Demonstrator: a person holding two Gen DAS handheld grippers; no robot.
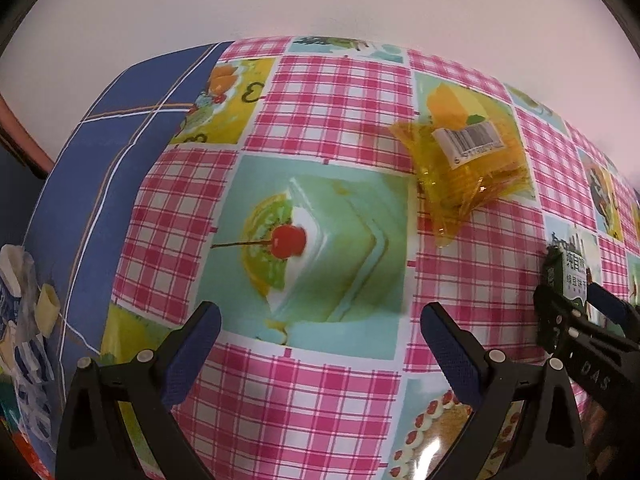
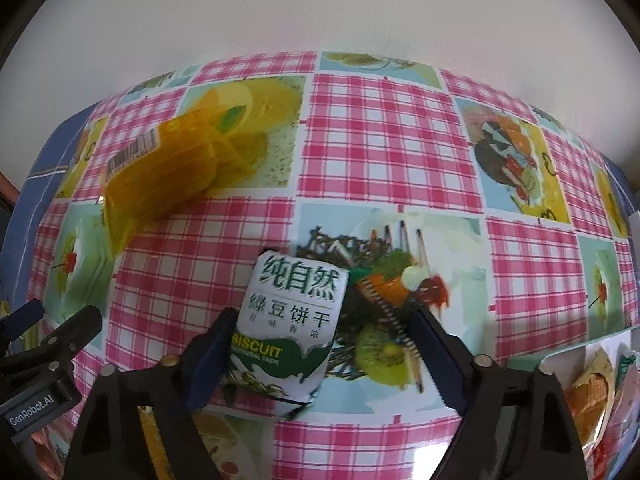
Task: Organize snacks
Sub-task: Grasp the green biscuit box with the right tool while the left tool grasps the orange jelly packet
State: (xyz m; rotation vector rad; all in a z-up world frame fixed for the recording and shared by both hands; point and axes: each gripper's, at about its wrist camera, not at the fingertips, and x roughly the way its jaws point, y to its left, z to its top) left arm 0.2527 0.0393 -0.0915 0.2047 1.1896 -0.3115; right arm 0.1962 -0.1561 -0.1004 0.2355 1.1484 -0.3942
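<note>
A yellow see-through snack bag with a barcode label lies on the checked tablecloth; it also shows in the right wrist view. My left gripper is open and empty, well short of the bag. A white and green biscuit packet stands between the fingers of my right gripper. The jaws are wide apart; the left finger touches the packet, the right finger stands clear of it. The packet and right gripper show at the right edge of the left wrist view.
Blue cloth covers the table's left end. A white and blue wrapped item lies at the far left. More snack packets lie at the lower right. A plain wall rises behind the table.
</note>
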